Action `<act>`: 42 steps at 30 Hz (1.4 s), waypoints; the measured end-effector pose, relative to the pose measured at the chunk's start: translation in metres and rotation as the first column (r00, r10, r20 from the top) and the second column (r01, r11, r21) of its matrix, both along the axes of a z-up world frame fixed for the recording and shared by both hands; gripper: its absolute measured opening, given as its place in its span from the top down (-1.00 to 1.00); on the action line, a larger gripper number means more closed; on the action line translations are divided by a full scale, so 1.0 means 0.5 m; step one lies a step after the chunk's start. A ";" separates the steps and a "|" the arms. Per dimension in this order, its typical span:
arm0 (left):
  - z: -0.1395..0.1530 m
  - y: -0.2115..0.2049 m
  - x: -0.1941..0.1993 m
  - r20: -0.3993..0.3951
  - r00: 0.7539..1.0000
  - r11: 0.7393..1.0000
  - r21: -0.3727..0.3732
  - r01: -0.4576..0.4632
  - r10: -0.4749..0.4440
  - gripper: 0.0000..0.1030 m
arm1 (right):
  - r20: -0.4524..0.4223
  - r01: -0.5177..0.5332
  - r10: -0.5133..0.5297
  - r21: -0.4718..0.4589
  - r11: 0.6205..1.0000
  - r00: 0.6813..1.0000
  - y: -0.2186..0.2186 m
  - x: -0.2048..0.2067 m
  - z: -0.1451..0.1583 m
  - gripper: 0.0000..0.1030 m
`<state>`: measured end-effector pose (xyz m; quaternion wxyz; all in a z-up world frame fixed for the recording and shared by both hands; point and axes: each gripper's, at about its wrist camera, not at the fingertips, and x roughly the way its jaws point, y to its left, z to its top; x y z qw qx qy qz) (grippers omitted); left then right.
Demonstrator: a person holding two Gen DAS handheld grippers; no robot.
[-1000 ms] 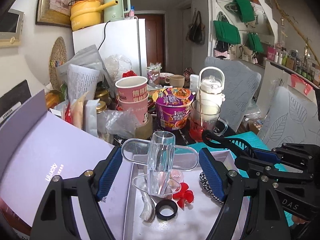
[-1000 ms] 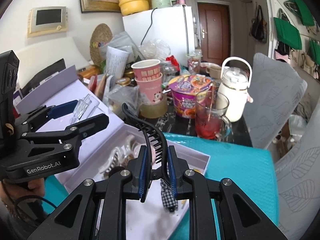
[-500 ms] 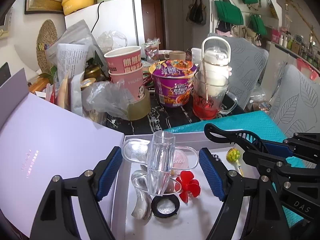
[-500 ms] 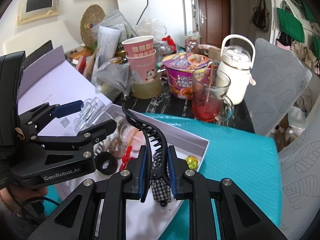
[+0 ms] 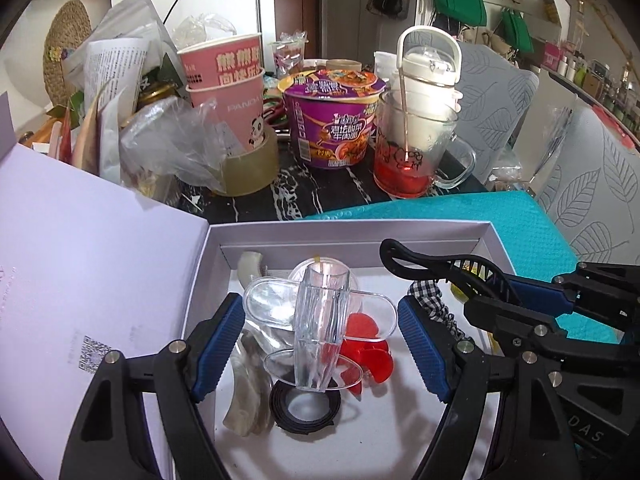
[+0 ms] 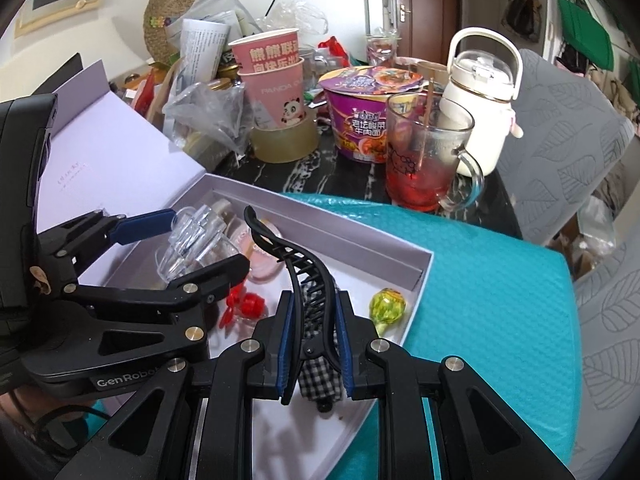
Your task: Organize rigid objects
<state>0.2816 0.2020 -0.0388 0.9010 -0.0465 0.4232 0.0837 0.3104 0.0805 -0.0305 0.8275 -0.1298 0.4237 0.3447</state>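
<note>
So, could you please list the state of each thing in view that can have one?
Left gripper: jaws shut on the clear plastic hair clip.
Right gripper: jaws shut on the black hair claw.
White box: open, lid folded back.
Purple noodle bowl: lid on.
Glass mug: upright, red liquid at bottom.
White bottle: upright, capped.
Pink paper cups: stacked, upright.

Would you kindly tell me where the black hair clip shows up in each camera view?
Left wrist view: the black hair clip enters from the right, held in the right tongs, above the white box.
Right wrist view: it rises at bottom centre, clamped between the blue pads.
Shared landmark: the glass mug of red drink.
</note>
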 end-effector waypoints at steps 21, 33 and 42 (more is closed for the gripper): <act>-0.011 0.006 0.013 -0.066 0.997 0.999 0.016 -0.029 0.030 -0.53 | 0.006 0.050 -0.050 -0.035 0.998 0.999 -0.011 0.003 0.003 0.28; 0.007 0.010 0.004 -0.055 0.997 0.998 0.020 -0.053 0.054 -0.53 | 0.007 0.048 -0.047 -0.044 0.998 0.999 -0.009 -0.008 0.004 0.28; 0.082 -0.001 -0.056 0.010 0.997 0.997 0.017 -0.070 0.070 -0.53 | 0.053 0.055 -0.054 -0.017 0.998 0.997 -0.034 -0.064 0.063 0.28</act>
